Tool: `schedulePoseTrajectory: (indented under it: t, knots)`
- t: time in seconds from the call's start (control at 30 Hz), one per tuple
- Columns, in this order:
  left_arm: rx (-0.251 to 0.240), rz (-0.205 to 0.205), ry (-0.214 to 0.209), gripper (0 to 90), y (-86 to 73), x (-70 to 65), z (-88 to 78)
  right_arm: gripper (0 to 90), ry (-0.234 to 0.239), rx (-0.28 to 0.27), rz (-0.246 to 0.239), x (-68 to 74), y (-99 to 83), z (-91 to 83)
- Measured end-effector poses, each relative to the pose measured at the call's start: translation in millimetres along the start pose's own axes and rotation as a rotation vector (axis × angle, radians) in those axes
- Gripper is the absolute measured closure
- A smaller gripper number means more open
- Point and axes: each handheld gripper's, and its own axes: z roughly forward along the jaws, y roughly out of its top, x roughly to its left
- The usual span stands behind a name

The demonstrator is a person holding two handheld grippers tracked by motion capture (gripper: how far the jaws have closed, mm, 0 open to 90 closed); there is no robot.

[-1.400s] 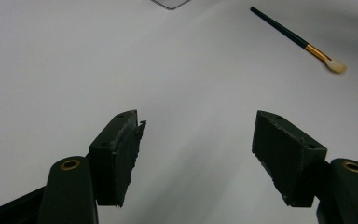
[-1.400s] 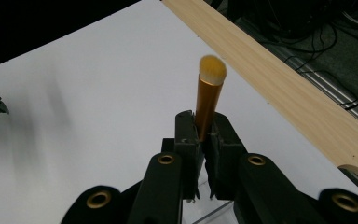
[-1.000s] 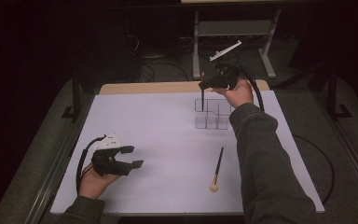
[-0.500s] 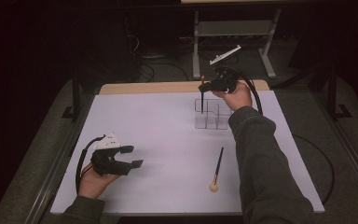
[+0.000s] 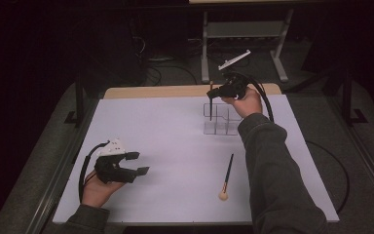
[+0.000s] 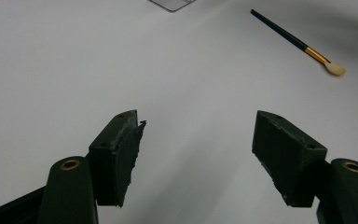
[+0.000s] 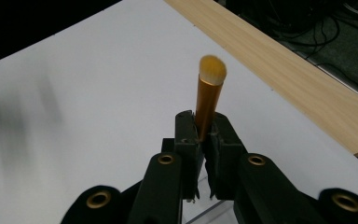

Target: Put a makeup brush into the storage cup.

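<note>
The right gripper (image 5: 212, 94) is seen directly above the clear holder (image 5: 220, 118), its jaws clamped on a brush (image 7: 209, 100). In the right gripper view the brush's gold ferrule and pale bristles stand up past the jaws; in the high view its dark handle hangs down towards the holder's rear left compartment. Whether the handle tip touches the holder cannot be told. A second brush (image 5: 227, 176) is found lying flat on the white table (image 5: 165, 141), near the holder on the person's side, bristles towards the person. The left gripper (image 5: 139, 163) is held well left of the holder, jaws wide apart, with nothing between them.
</note>
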Motion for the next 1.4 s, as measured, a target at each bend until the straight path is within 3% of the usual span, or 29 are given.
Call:
schedulePoseTrajectory:
  t: [0.17, 0.5, 0.57, 0.93, 1.4]
  knots:
    - [0.001, 0.020, -0.001, 31.3, 0.4, 1.0, 0.4, 82.7, 0.003, 0.005, 0.008, -1.0, -5.2, 3.2]
    - [0.001, 0.008, -0.003, 31.3, 0.4, -0.1, 1.2, 82.6, -0.006, 0.023, 0.024, 0.2, -9.7, 4.6]
    - [-0.011, -0.009, -0.004, 31.3, 0.1, -1.0, 1.7, 82.6, -0.004, 0.016, 0.007, -1.1, -11.3, 6.1]
    - [-0.002, 0.003, -0.003, 31.4, 0.7, -1.0, 2.0, 82.5, 0.002, 0.034, 0.010, 0.4, -17.4, 9.4]
    - [0.000, 0.008, -0.004, 31.3, 0.6, 0.1, 1.1, 78.2, -0.026, 0.078, 0.014, 3.5, -24.1, 19.2]
